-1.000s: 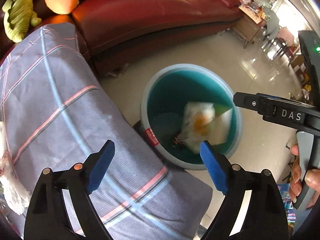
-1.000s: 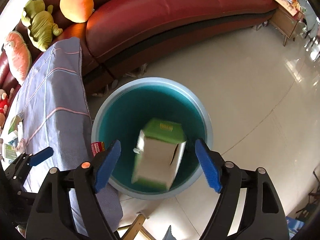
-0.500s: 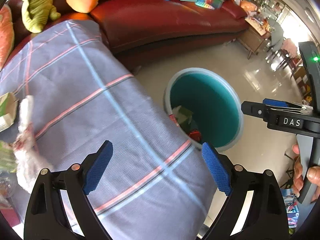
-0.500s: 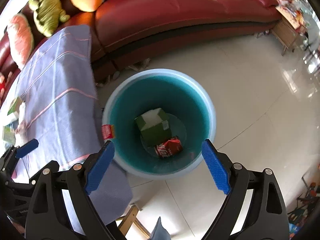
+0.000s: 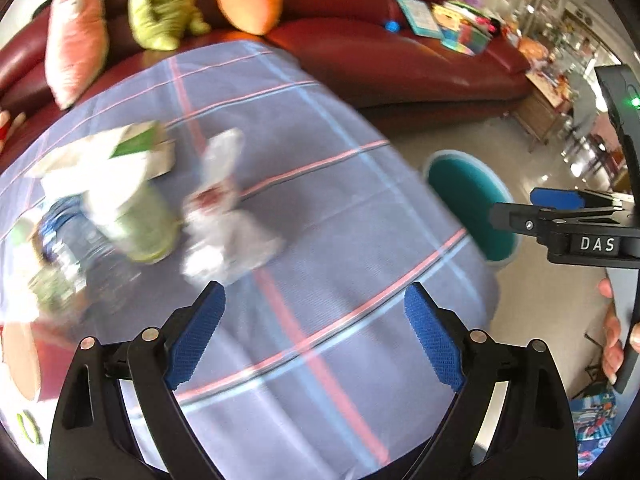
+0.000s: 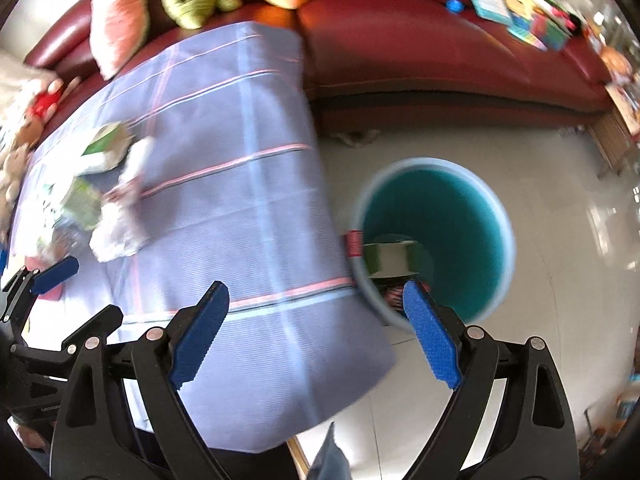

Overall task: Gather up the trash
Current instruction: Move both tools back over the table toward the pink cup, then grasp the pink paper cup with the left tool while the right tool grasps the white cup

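Left gripper [image 5: 316, 336] swung tableward (empty), bin [image 5: 470, 204] sidelined

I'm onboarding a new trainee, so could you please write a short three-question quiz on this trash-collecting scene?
1. True or false: the left gripper is holding a piece of trash.
2. Multiple choice: where does the teal bin stand? A) on the tablecloth B) on the floor beside the table C) on the sofa
3. Fill in: the crumpled white wrapper lies on the checked ______.

Key
1. False: both it and the right gripper are open and empty.
2. B; a green carton already lies inside.
3. tablecloth
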Demonstrator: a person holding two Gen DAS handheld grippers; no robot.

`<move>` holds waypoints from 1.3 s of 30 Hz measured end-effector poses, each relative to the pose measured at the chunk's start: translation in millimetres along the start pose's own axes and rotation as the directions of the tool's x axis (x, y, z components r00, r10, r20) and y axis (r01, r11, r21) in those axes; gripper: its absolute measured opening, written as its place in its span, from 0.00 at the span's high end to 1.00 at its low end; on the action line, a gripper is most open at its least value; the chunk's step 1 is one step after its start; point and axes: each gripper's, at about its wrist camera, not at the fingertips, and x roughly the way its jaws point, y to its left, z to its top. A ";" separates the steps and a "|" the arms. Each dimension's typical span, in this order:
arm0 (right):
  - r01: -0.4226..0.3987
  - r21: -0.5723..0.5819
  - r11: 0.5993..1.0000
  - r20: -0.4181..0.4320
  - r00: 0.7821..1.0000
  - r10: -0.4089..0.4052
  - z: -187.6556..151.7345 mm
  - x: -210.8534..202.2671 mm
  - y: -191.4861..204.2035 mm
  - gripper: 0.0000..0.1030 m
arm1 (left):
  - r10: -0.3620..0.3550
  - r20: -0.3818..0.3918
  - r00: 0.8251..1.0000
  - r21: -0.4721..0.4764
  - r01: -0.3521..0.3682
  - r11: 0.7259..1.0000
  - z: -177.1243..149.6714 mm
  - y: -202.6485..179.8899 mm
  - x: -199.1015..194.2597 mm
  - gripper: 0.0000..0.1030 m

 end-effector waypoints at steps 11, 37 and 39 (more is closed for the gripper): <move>-0.047 -0.224 0.973 -0.018 0.999 0.044 -9.4 -11.4 131.4 0.18 | 0.128 0.098 0.987 -0.108 -0.118 0.987 -63.2 102.6 -78.1 0.11; -0.085 -0.269 0.959 -0.085 0.994 0.065 -6.7 15.8 224.7 0.18 | 0.172 0.108 0.979 -0.277 -0.137 0.951 -86.2 202.3 -43.6 0.15; -0.089 -0.267 0.960 -0.088 0.994 0.067 -5.8 16.4 224.7 0.18 | 0.161 0.106 0.981 -0.275 -0.127 0.953 -83.7 201.5 -42.1 0.42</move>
